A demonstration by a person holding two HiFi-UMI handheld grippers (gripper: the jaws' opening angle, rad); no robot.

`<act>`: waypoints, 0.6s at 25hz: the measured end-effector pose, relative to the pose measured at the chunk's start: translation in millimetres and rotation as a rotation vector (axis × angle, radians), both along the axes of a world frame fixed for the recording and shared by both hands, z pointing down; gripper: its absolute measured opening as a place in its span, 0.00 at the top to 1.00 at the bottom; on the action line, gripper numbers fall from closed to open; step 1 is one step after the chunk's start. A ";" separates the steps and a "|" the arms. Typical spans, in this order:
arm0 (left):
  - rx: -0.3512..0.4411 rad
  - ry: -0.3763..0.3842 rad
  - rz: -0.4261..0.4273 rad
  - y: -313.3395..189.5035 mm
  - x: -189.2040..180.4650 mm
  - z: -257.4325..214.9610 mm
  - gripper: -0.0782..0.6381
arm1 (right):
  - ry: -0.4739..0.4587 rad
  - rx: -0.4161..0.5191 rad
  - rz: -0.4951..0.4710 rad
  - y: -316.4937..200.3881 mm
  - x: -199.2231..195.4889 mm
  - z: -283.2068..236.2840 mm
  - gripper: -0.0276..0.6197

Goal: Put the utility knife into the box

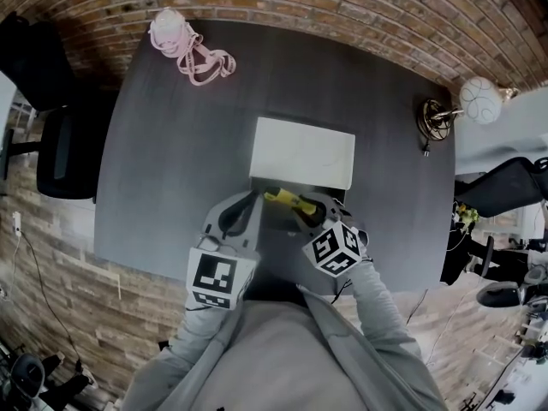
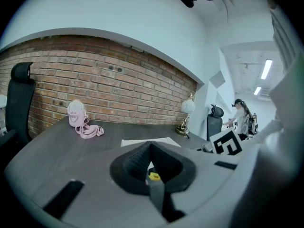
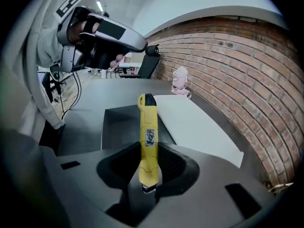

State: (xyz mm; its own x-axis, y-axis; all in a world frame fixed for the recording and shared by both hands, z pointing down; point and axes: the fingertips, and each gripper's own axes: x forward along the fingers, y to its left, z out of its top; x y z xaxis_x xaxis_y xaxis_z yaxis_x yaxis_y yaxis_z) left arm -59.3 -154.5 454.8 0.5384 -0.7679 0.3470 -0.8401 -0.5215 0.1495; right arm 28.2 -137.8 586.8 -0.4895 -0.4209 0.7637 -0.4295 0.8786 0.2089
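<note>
One yellow utility knife (image 3: 147, 127) pinched in right gripper (image 3: 148, 158), near box (image 3: 118, 122) | left gripper (image 2: 151, 146) jaws pressed together, beside right

Most of the utility knife (image 1: 287, 199) is buried under the right gripper (image 1: 310, 215) in the head view. Only a yellow end pokes out, and the grippers cover the open part of the box (image 1: 301, 152). Between the jaws of the left gripper (image 2: 151, 148) there's just a yellow speck (image 2: 153, 176), too small to identify.
</note>
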 end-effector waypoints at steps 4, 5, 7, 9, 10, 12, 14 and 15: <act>-0.008 -0.007 -0.002 0.1 -3.2 3.9 0.87 | 0.063 -0.029 -0.043 0.6 -1.9 12.6 0.76; -0.009 -0.008 -0.002 0.2 -3.5 4.4 0.87 | 0.079 -0.037 -0.053 0.6 -2.4 15.7 0.76; -0.011 -0.008 -0.003 0.2 -4.4 5.2 0.87 | 0.109 -0.059 -0.072 1.1 -3.8 22.4 0.76; -0.013 -0.007 -0.003 0.8 -4.3 5.8 0.87 | 0.134 -0.076 -0.090 2.2 -4.7 28.3 0.76; -0.013 -0.007 -0.002 1.2 -4.0 5.9 0.87 | 0.145 -0.081 -0.098 2.6 -4.9 30.7 0.76; -0.014 -0.009 -0.002 1.6 -4.2 6.1 0.87 | 0.162 -0.092 -0.108 3.2 -5.1 34.9 0.76; -0.016 -0.008 -0.005 1.2 -5.1 6.3 0.87 | 0.177 -0.101 -0.113 3.2 -4.8 38.5 0.76; -0.016 -0.008 -0.005 0.9 -5.3 6.4 0.87 | 0.185 -0.104 -0.116 2.9 -4.3 40.1 0.76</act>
